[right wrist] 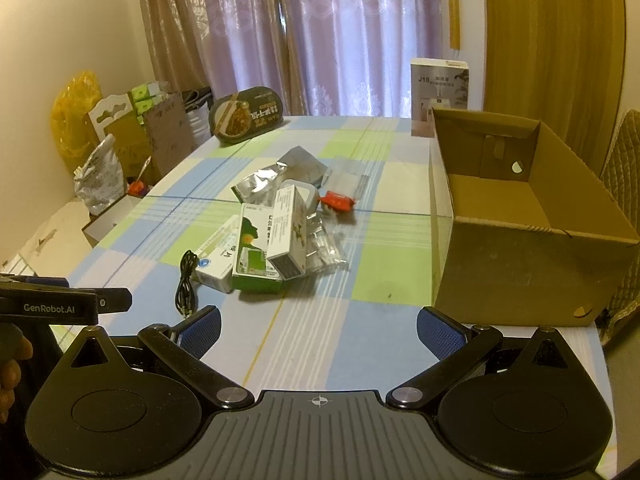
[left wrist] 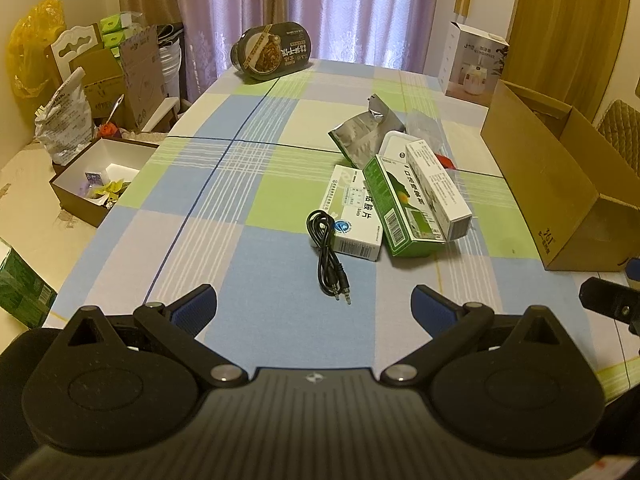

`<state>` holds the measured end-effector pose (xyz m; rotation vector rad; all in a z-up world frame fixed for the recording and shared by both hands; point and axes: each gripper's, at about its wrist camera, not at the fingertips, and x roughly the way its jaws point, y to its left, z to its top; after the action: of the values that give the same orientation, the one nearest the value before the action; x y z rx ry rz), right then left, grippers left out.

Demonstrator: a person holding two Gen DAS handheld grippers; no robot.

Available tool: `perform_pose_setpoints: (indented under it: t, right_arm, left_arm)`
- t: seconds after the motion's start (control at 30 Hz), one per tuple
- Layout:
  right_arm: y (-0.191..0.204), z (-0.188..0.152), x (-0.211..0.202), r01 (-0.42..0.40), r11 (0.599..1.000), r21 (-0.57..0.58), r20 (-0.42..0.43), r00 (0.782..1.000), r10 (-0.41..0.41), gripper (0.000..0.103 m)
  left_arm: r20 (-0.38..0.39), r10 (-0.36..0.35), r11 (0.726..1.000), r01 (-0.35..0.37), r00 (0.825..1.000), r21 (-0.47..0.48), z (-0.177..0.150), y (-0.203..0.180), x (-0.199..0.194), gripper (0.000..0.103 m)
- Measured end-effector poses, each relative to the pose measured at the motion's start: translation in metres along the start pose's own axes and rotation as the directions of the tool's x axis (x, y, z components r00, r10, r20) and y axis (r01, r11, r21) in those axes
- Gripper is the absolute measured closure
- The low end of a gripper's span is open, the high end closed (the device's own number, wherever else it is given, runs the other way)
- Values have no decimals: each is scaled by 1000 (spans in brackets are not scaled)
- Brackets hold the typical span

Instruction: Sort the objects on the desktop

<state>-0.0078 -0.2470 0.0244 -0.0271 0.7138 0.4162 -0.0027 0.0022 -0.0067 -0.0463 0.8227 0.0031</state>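
A pile lies mid-table on the checked cloth: a green medicine box (left wrist: 404,208) (right wrist: 256,252), a white box (left wrist: 440,188) (right wrist: 290,234) leaning on it, a flat white-green box (left wrist: 354,216) (right wrist: 216,258), silver foil pouches (left wrist: 366,128) (right wrist: 276,178), clear bags (right wrist: 326,240) and a red packet (right wrist: 338,200). A coiled black audio cable (left wrist: 326,252) (right wrist: 186,280) lies nearest. My left gripper (left wrist: 314,306) is open, low over the cloth just short of the cable plugs. My right gripper (right wrist: 318,326) is open too, holding nothing, short of the pile. An open, empty cardboard box (left wrist: 560,184) (right wrist: 520,240) stands at the right.
A dark oval food tub (left wrist: 272,52) (right wrist: 248,120) sits at the table's far end, and a white appliance carton (left wrist: 472,64) (right wrist: 440,92) at the far right. Left of the table are boxes, bags and a white tray (left wrist: 100,176). A chair (right wrist: 624,184) stands behind the cardboard box.
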Motion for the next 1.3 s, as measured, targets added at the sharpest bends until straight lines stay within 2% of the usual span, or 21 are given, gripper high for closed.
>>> perform_pose_setpoints:
  t: [0.43, 0.63, 0.93, 1.1, 1.3]
  right_arm:
    - [-1, -1, 3, 12, 1000, -6, -18, 1000, -12, 2]
    - [-1, -2, 7, 43, 999, -30, -30, 999, -44, 2]
    - [7, -3, 8, 70, 995, -74, 9, 998, -70, 2]
    - [3, 1, 8, 92, 996, 0, 32, 995, -92, 2]
    - [-4, 7, 11, 26, 997, 67, -30, 999, -24, 2]
  left_arm:
    - [-4, -3, 1000, 3, 1000, -1, -1, 0, -1, 1]
    - [-8, -3, 1000, 3, 1000, 1, -2, -1, 0, 1]
    - [-10, -2, 1000, 2, 1000, 1, -1, -1, 0, 1]
    - [-11, -1, 1000, 1, 1000, 0, -1, -1, 0, 1]
    - [-9, -1, 1000, 1, 1000, 1, -1, -1, 0, 1]
